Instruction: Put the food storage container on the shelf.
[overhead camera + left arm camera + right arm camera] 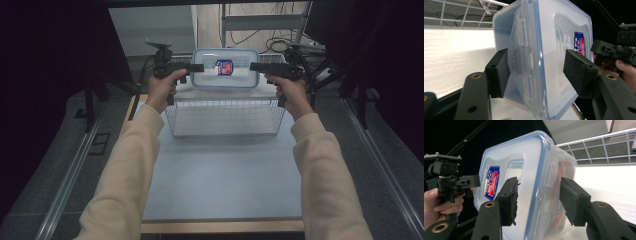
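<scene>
Clear plastic lidded box w/ blue seal rim and red-blue sticker is up above the far edge of the white wire basket, long sides level w/ basket rim. Left gripper straddles box's left short edge: one pad touches underside, other pad stands off the lid, so jaws apart, no clamp. Right gripper straddles right edge, both pads off the plastic, jaws apart. Grey tabletop nearside is bare, wide room.

Your left gripper and right gripper flank the lidded container, seemingly above the wire basket's far side.
</scene>
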